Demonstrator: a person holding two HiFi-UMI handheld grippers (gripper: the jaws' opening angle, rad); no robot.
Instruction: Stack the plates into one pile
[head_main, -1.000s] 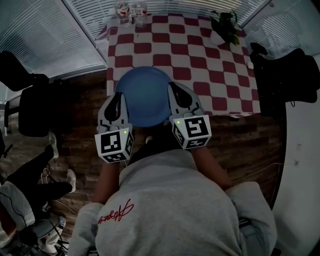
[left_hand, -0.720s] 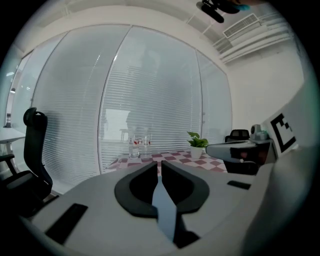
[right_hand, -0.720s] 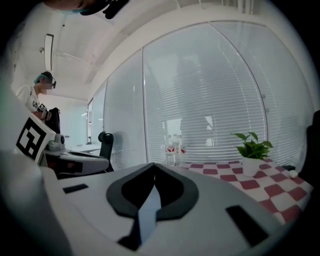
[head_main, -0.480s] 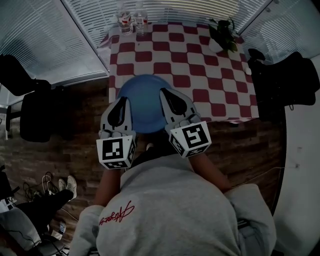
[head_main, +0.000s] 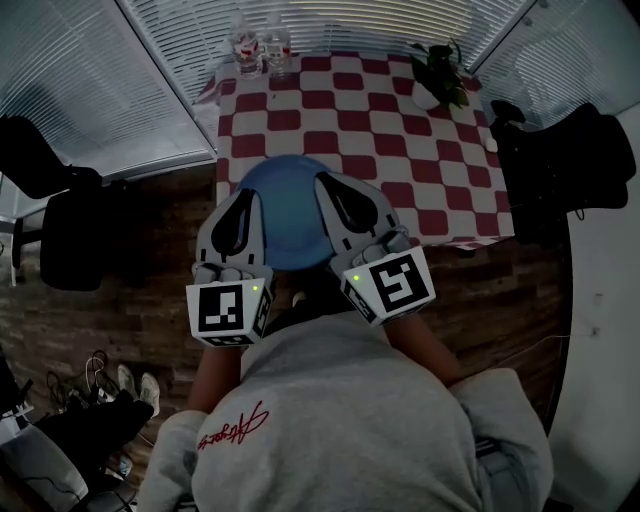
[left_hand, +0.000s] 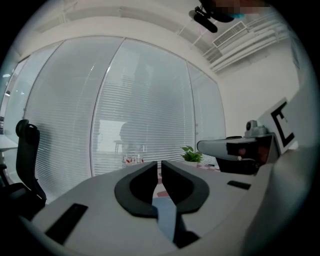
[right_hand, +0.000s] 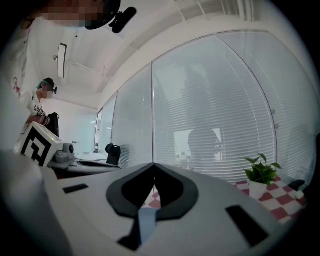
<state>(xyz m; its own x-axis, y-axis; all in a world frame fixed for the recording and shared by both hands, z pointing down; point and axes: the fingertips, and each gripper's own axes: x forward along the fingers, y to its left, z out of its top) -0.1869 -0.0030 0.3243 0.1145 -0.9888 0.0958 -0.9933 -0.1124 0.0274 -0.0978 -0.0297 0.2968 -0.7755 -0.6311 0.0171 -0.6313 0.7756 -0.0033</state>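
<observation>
Round, plain blue plate (head_main: 288, 212) under fingertips of both grippers. Left gripper (head_main: 243, 200): fingers nearly touching, nothing held. Right gripper (head_main: 332, 190): fingers touching, nothing held.

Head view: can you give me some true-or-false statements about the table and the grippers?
The plate is blue. True.
The tablecloth is plain white. False: it has red and white checks.
A potted plant stands at the table's far right corner. True.
Both grippers are wide open. False: the left gripper and right gripper are shut on nothing.
The plate lies beside the glasses. False: it is at the near edge, they are at the far edge.
</observation>
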